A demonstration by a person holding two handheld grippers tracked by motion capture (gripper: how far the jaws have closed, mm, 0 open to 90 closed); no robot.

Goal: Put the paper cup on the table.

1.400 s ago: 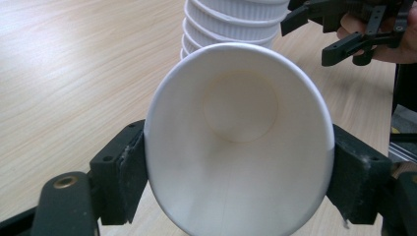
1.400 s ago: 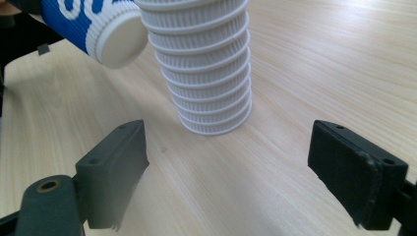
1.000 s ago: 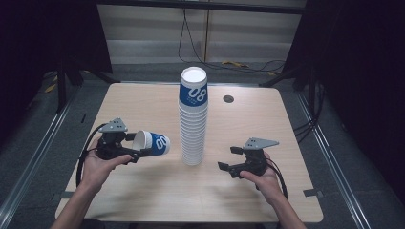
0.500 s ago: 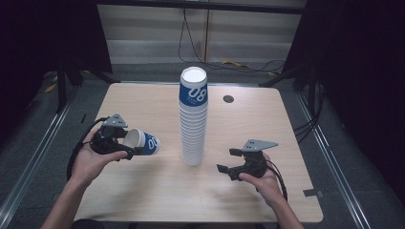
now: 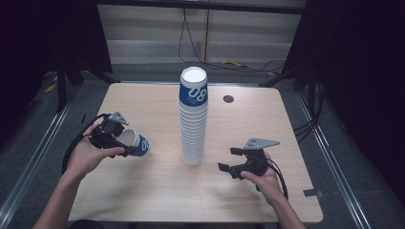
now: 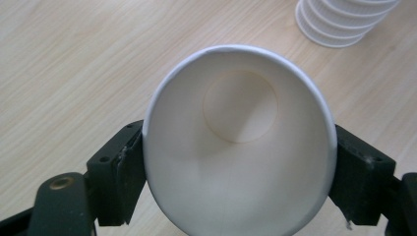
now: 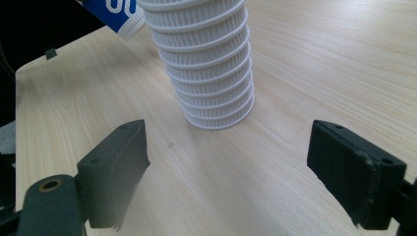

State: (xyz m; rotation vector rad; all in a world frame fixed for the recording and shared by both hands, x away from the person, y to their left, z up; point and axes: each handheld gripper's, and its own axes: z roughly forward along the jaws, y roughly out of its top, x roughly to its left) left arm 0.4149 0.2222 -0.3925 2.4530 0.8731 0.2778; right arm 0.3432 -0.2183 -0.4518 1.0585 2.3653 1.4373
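Note:
A tall stack of white and blue paper cups [image 5: 193,117] stands upside down in the middle of the table. My left gripper [image 5: 125,141] is at the table's left side, shut on a single paper cup [image 5: 136,143] that lies tilted, bottom end pointing toward the stack. In the left gripper view the cup's white inside [image 6: 240,142] faces the camera, with a jaw pressed on each side of its rim. My right gripper [image 5: 228,159] rests open to the right of the stack, and the stack's ribbed rims [image 7: 206,64] show beyond its empty jaws.
The wooden table [image 5: 157,191] has a small dark round cap [image 5: 228,98] at its far right. Cables [image 5: 71,148] trail from both grippers. Dark floor and metal rails surround the table.
My left gripper has carried the cup left and slightly back, away from the stack, tipping its mouth more toward the person. The right gripper has stayed put.

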